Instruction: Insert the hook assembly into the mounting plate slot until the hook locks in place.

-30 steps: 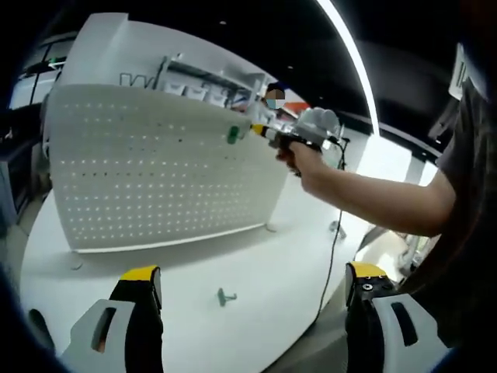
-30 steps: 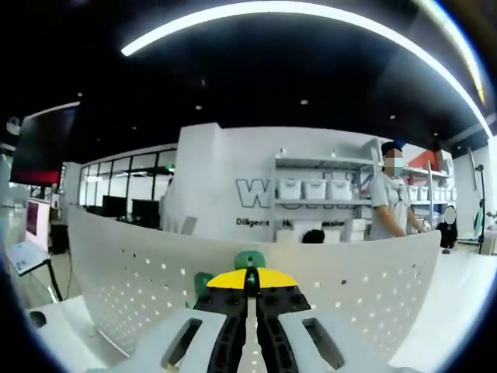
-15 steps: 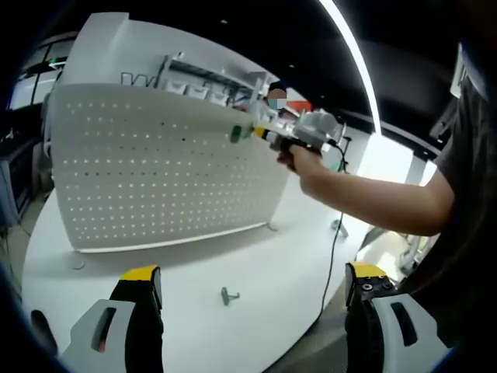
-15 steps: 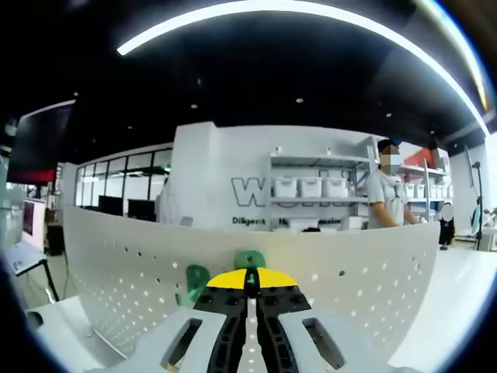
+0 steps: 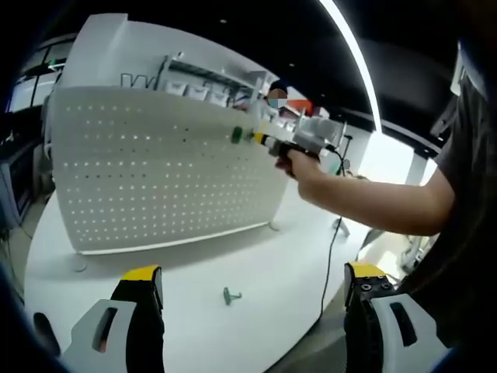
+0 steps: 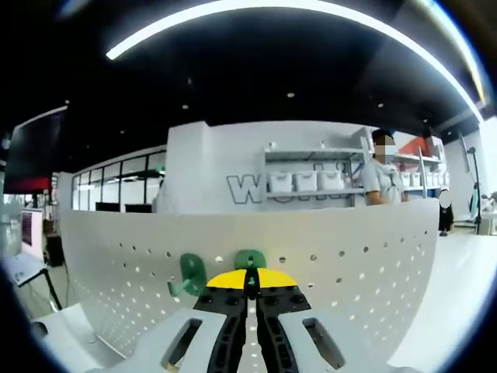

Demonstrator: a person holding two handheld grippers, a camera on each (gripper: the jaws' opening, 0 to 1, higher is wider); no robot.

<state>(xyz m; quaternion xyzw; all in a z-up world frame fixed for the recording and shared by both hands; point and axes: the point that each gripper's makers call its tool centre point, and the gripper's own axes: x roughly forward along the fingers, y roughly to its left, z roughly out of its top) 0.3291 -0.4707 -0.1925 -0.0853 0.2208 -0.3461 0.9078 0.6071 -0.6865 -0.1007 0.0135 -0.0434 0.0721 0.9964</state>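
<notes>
Above me a long curved white light strip [image 6: 311, 9] arcs across the black ceiling [image 6: 256, 78]. Ahead stands a white wall with large grey letters [image 6: 225, 163], white shelving holding pale bins [image 6: 307, 180], and dark glazed windows [image 6: 116, 190] further left.

A round white table [image 5: 256, 295] spreads ahead of the left claw, and a black cable [image 5: 332, 241] hangs over its far right edge. Beyond the right claw, past the white board, stands a white wall with large lettering [image 6: 247, 187]. To the right of that lettering a shelf unit [image 6: 311, 175] carries white storage bins [image 6: 304, 182]. A person in a light shirt [image 6: 379, 177] stands at the shelf's right end. Overhead a curved ceiling light strip [image 6: 311, 12] arcs across the dark ceiling. Far left of the right claw is a dark monitor [image 6: 31, 151].
</notes>
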